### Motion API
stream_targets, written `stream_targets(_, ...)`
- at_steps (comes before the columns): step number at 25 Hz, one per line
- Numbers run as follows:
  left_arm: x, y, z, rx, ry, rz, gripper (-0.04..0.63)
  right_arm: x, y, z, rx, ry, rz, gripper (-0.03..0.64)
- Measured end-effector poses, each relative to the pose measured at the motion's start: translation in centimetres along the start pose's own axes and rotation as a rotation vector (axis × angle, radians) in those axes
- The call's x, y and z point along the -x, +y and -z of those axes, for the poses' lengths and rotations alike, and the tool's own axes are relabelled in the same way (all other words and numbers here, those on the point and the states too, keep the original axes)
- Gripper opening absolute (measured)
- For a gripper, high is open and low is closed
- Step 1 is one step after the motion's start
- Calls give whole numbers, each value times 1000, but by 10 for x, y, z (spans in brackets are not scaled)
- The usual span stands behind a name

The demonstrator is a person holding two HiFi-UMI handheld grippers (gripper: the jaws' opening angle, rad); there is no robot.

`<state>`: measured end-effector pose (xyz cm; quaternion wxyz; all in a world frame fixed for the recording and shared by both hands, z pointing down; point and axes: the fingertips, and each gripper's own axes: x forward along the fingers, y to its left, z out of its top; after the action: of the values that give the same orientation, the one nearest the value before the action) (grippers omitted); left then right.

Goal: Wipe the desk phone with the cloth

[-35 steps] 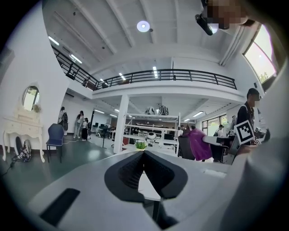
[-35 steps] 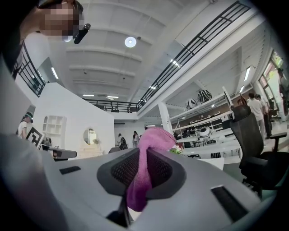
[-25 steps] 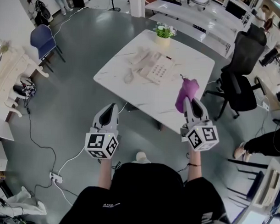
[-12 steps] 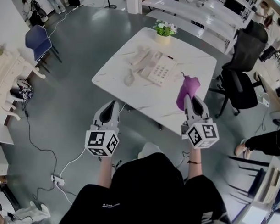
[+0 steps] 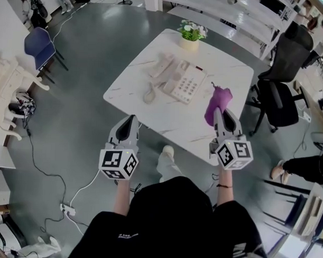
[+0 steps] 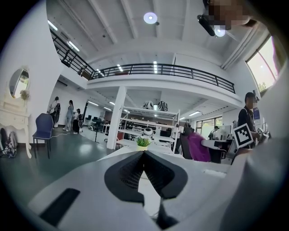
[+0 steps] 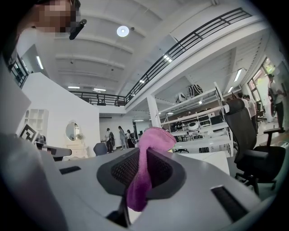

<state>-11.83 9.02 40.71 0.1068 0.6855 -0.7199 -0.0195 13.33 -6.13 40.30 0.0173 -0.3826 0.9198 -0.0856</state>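
A beige desk phone [image 5: 176, 79] with its handset and coiled cord lies on the white marble table [image 5: 227, 64], seen in the head view. My right gripper [image 5: 221, 111] is shut on a purple cloth [image 5: 217, 104] [image 7: 143, 173], held over the table's near right part, short of the phone. My left gripper [image 5: 130, 122] hangs shut with nothing in it, just off the table's near edge. In the left gripper view the closed jaws point at the tabletop [image 6: 135, 151].
A small potted plant [image 5: 190, 35] stands at the table's far edge. A black office chair [image 5: 279, 93] sits right of the table, a blue chair [image 5: 40, 45] far left. Cables and a power strip [image 5: 69, 208] lie on the floor. More tables [image 5: 229, 12] stand behind.
The person has stepped slightly closer to the table. Both grippers hold the same pose, the cloth still in the right one.
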Motion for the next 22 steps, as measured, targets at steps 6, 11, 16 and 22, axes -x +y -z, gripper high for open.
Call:
stream_targets(6,-56,16,-5,-5,28,52,-2,-47,-16,3,-10,16,33,29)
stream_targets(11,-99,21,-3,-3,64,100,-2,-80,-33,0,-23,15,57,29)
stream_targets(16,-131,34,-6,5,80,116,-2,-110,-43,-5,-17,26,86,29)
stream_targets(22,-168,36,-3,16,103,152,-2,-134,-66,0,-22,33,132,29)
